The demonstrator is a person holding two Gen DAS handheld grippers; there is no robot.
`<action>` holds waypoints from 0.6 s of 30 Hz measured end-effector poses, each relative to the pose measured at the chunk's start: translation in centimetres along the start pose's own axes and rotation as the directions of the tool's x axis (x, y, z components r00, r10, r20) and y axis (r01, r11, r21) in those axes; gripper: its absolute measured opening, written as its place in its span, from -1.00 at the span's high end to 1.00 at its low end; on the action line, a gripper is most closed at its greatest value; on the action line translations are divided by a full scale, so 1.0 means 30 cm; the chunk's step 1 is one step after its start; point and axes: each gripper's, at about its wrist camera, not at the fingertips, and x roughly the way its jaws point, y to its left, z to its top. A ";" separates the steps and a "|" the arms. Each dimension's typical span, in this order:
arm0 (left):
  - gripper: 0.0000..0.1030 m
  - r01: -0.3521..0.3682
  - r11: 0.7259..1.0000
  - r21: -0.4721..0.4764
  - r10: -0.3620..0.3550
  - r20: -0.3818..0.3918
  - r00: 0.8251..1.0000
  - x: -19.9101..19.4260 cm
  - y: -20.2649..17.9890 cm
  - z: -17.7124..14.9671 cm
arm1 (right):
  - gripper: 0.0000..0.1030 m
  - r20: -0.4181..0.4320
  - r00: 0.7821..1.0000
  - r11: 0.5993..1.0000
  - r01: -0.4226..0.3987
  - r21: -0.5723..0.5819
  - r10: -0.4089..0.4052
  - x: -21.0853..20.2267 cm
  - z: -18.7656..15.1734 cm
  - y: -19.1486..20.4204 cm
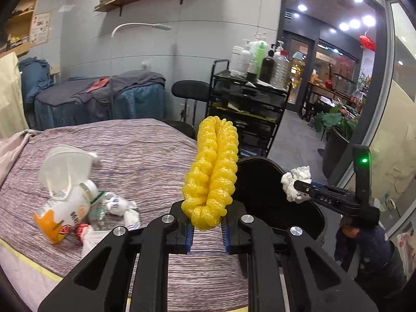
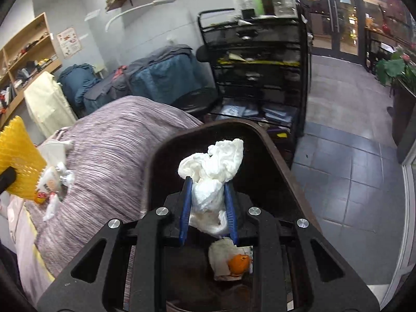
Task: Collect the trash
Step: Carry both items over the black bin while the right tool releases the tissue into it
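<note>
My left gripper (image 1: 207,223) is shut on a yellow foam net sleeve (image 1: 212,171) and holds it upright above the bed edge; the sleeve also shows at the left of the right wrist view (image 2: 20,161). My right gripper (image 2: 209,195) is shut on a crumpled white tissue (image 2: 213,171) above the open dark trash bin (image 2: 166,150). In the left wrist view the right gripper (image 1: 299,184) holds the tissue (image 1: 296,182) over the bin (image 1: 262,182). A tissue and an orange peel (image 2: 238,262) lie in the bin.
A pile of trash lies on the purple striped bed (image 1: 130,150): a white and orange bottle (image 1: 65,208), a clear plastic cup (image 1: 62,171), white wrappers (image 1: 122,208). A black cart with bottles (image 1: 249,98) stands behind the bin. Tiled floor (image 2: 351,143) lies to the right.
</note>
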 end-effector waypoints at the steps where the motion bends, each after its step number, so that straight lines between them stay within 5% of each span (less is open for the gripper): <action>1: 0.68 0.009 1.000 0.005 -0.009 -0.005 1.000 0.010 -0.014 0.000 | 0.51 -0.009 1.000 1.000 0.009 0.008 -0.009 0.010 -0.009 -0.016; 6: 0.68 0.037 0.999 0.023 -0.037 -0.028 0.999 0.052 -0.069 0.000 | 0.44 -0.053 0.998 0.998 0.049 0.039 -0.047 0.055 -0.043 -0.077; 9: 0.68 0.051 0.998 0.035 -0.050 -0.041 0.998 0.072 -0.097 -0.008 | -0.15 -0.054 0.997 0.996 0.067 0.059 -0.064 0.063 -0.053 -0.087; 18: 0.68 0.088 0.995 0.044 -0.084 -0.099 0.992 0.153 -0.149 -0.019 | -0.46 0.001 0.997 0.990 0.080 0.115 -0.081 0.006 -0.051 -0.110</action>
